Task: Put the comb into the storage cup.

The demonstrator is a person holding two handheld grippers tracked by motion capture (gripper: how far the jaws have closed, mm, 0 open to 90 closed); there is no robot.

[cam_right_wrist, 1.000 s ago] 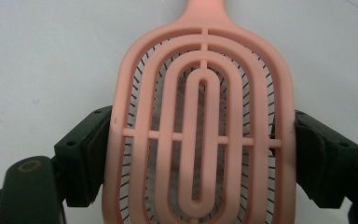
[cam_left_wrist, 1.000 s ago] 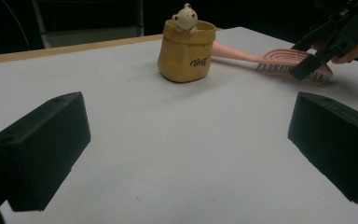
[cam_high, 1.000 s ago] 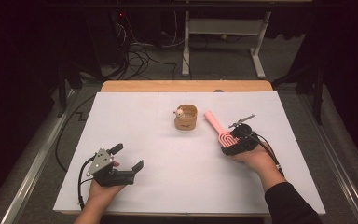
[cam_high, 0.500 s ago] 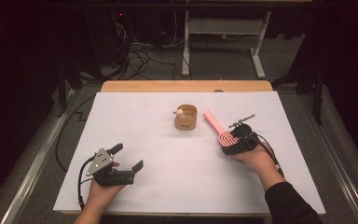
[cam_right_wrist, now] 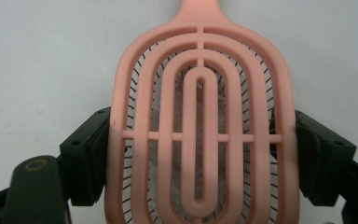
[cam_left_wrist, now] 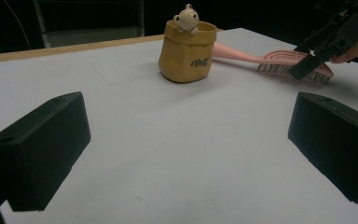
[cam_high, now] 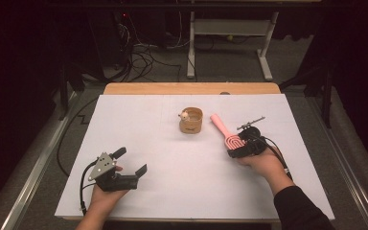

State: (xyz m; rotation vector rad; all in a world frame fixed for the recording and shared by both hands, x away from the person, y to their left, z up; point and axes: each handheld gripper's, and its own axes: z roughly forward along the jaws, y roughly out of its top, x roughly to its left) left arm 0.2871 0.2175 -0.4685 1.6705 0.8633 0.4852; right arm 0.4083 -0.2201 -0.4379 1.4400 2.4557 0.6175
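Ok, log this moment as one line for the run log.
right gripper: jaws just closed on pink hairbrush head, brush on table | left gripper: open, holding nothing | bear cup: upright beside the brush handle

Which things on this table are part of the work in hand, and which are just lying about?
In use:
- pink hairbrush, its head clamped from both sides
- right gripper, shut on it

Lying about:
- yellow bear cup, beside the brush handle
- left gripper, open, holding nothing
- small dark tool

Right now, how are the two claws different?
The right claw is shut on the pink hairbrush, pads squeezing both sides of its head. The left claw is open, holding nothing, with bare white table between its jaws. Both are black and hand-held.
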